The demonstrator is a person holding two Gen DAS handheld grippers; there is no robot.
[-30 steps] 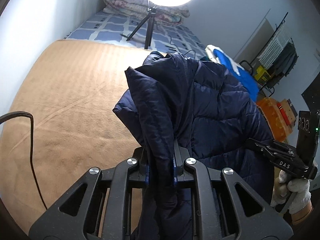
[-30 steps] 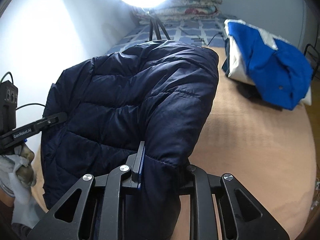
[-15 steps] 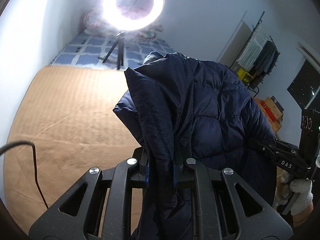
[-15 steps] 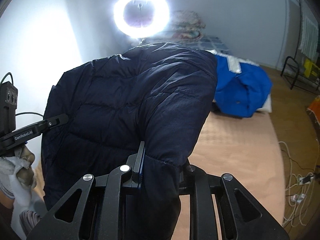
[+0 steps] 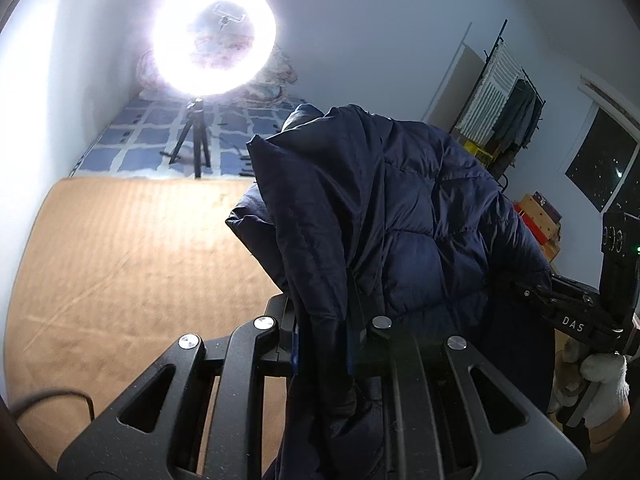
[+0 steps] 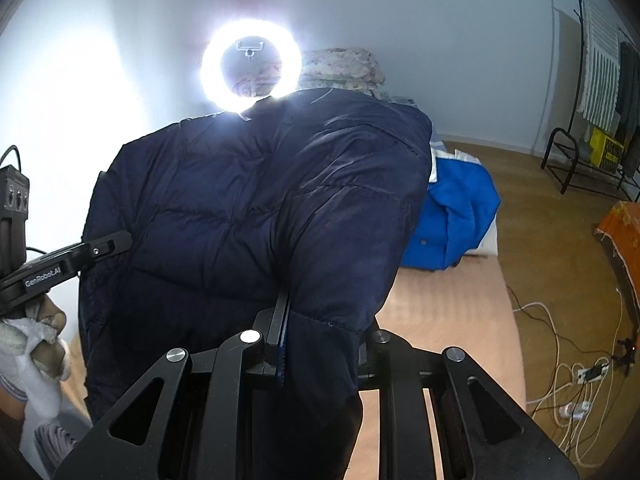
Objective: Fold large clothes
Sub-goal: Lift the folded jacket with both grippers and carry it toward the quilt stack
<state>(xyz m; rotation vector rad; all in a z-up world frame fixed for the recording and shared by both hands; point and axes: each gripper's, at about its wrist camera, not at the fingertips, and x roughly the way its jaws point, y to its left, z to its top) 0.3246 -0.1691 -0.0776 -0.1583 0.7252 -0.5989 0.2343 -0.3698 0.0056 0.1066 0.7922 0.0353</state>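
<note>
Two grippers hold one dark navy puffer jacket point(image 5: 400, 216) up in the air above a tan bed cover point(image 5: 132, 264). The left gripper point(image 5: 323, 344) has its two fingers pressed together on a bunched fold of the jacket's edge, with cloth spilling down between the black arms behind the blue pads. The right gripper point(image 6: 320, 340) is likewise clamped on the jacket: a thick quilted fold fills the space between its fingers and hangs down over the black linkage.

Seen from the left wrist, the jacket rises from the pinch and drapes off to the right, where the other gripper's black body, marked DAS, shows past the jacket's far edge, held by a hand in a white glove point(image 5: 600, 384). Seen from the right wrist, the jacket spreads broad and rounded to the left of the pinch, and the left gripper's black finger reaches its left edge; a gloved hand point(image 6: 36, 344) grips that tool at the picture's left border.

Behind the jacket stands a lit ring light point(image 5: 214, 38) on a small tripod point(image 5: 192, 136), set on a blue-and-white checked blanket point(image 5: 132, 136) beyond the tan cover. A blue and white garment point(image 6: 456, 216) lies on the bed to the right of the jacket. Further right of the jacket a clothes rack point(image 6: 600, 92) stands by the wall, and white cables point(image 6: 560, 364) lie on the wooden floor.
</note>
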